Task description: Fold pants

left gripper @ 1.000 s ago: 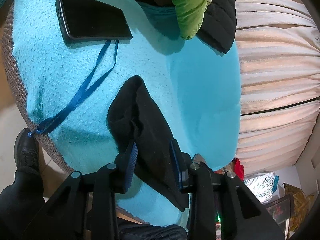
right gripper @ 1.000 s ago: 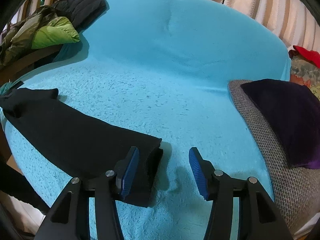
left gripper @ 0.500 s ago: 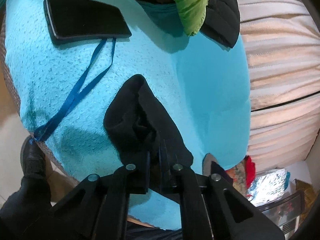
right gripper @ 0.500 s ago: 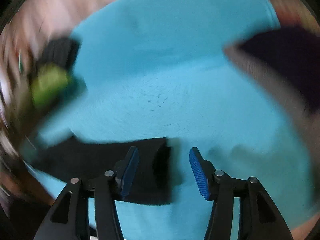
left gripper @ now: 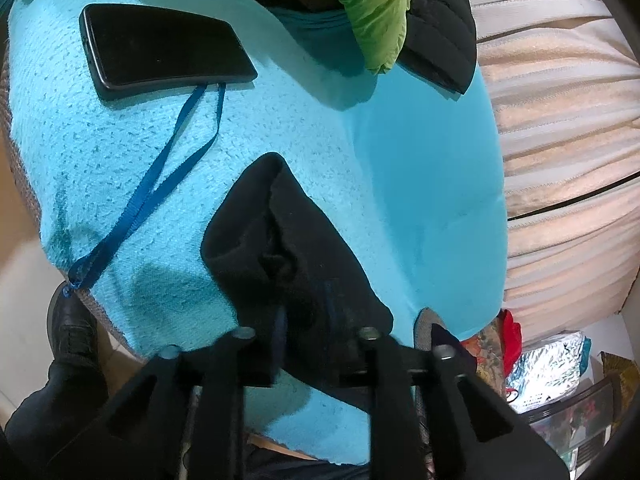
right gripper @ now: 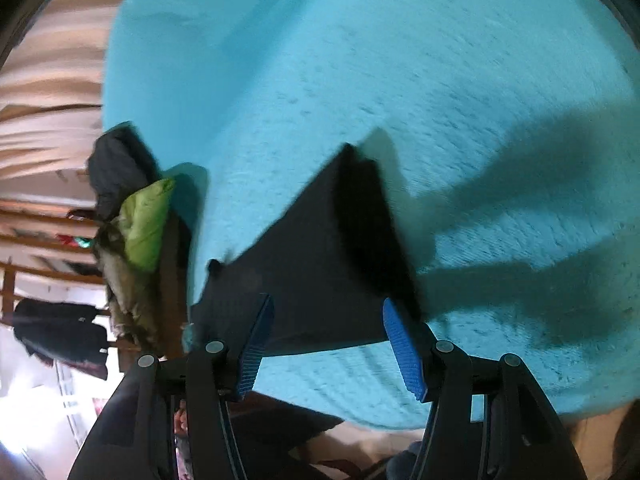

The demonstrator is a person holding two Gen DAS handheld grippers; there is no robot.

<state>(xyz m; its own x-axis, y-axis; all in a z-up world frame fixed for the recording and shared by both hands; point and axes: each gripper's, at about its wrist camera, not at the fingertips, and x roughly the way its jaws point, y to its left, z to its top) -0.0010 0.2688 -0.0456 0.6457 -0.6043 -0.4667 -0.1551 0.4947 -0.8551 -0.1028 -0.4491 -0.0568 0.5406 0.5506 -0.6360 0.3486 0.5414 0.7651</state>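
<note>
Black pants (left gripper: 288, 256) bunched on turquoise blanket (left gripper: 160, 160), swallowing left gripper's (left gripper: 306, 320) fingertips, apparently clamped on cloth. Right gripper (right gripper: 328, 340) spread wide above pants, grasping nothing; view blurred.

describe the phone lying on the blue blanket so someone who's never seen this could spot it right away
Start with the fluffy turquoise blanket that covers the whole surface. Near its far left corner, away from the black pants, lies the phone: a flat black slab, screen dark. A blue lanyard trails from its near edge toward the blanket's edge, which nothing else there has.

Both wrist views close above pants (left gripper: 288, 264)
</note>
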